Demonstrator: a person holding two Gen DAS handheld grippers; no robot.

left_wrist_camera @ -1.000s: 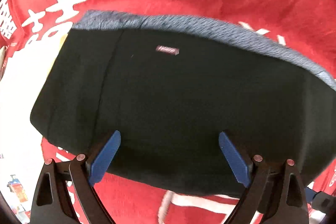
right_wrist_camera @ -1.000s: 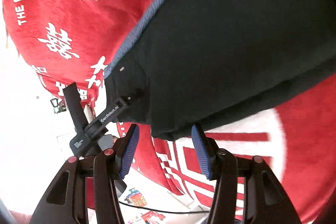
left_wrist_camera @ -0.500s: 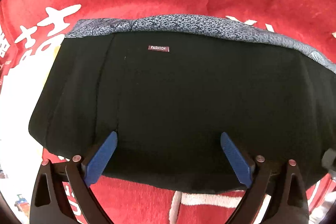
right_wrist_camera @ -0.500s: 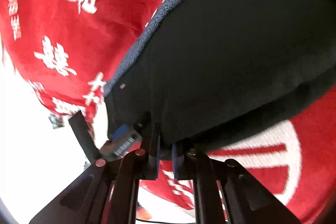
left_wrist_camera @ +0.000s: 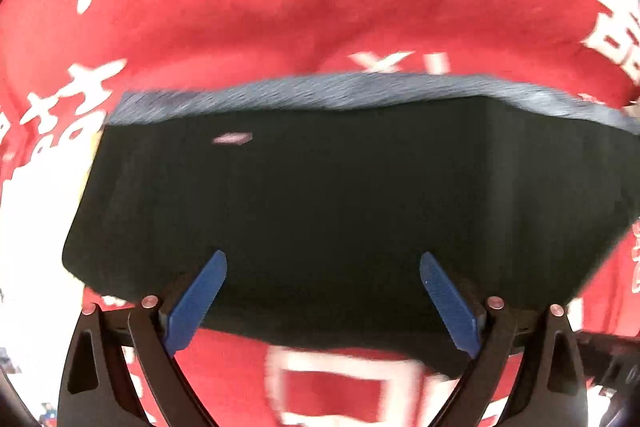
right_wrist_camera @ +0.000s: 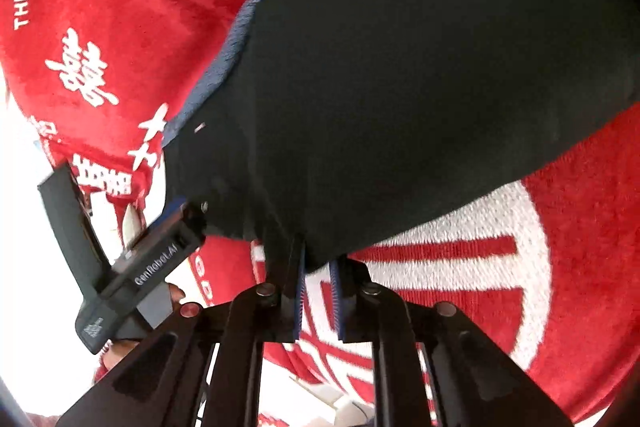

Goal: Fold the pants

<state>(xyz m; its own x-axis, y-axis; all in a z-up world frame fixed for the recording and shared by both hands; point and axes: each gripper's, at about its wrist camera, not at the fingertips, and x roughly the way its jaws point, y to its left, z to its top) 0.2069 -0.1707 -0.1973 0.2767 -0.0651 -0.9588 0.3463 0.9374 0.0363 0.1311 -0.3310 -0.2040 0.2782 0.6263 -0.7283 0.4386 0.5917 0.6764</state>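
Note:
Black pants [left_wrist_camera: 340, 195] lie folded on a red blanket [left_wrist_camera: 240, 7], their blue-grey patterned waistband [left_wrist_camera: 340, 93] along the far edge. My left gripper [left_wrist_camera: 323, 257] hovers wide open over the near part of the pants, nothing between its blue pads [left_wrist_camera: 196, 301]. In the right wrist view the pants [right_wrist_camera: 420, 87] fill the upper right. My right gripper [right_wrist_camera: 318, 267] sits at their near edge with its jaws opening. A narrow gap between the pads shows blanket, and the hem rests at the fingertips. The left gripper's black body [right_wrist_camera: 156, 267] is at the pants' left corner.
The red blanket [right_wrist_camera: 100, 39] bears white characters and a white ring pattern [right_wrist_camera: 500, 227]. Its edge drops away on the left to a bright white floor [left_wrist_camera: 36, 267]. A hand [right_wrist_camera: 174, 293] holds the left gripper's body.
The right gripper closed on the pants' near edge, then parted slightly. The left gripper stayed open and pulled up and back, so the pants look smaller and blurred.

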